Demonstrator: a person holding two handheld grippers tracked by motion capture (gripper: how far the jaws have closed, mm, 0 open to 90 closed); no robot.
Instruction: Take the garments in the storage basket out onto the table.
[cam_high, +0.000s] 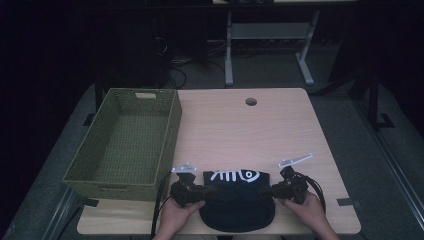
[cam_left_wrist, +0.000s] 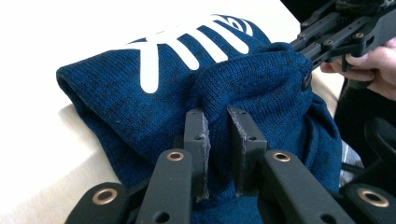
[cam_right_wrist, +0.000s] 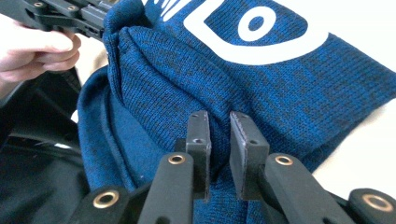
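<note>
both hands come in from the near edge, the left gripper (cam_high: 200, 190) and right gripper (cam_high: 274, 190) pointing inward toward each other, jaws clamped nearly together.

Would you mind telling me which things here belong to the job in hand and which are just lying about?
In hand:
- blue knitted garment
- left gripper, shut on it
- right gripper, shut on it

Lying about:
- green woven basket
- table
- desk frame behind

A green woven basket (cam_high: 125, 142) stands at the wooden table's (cam_high: 280, 130) left edge.
</note>
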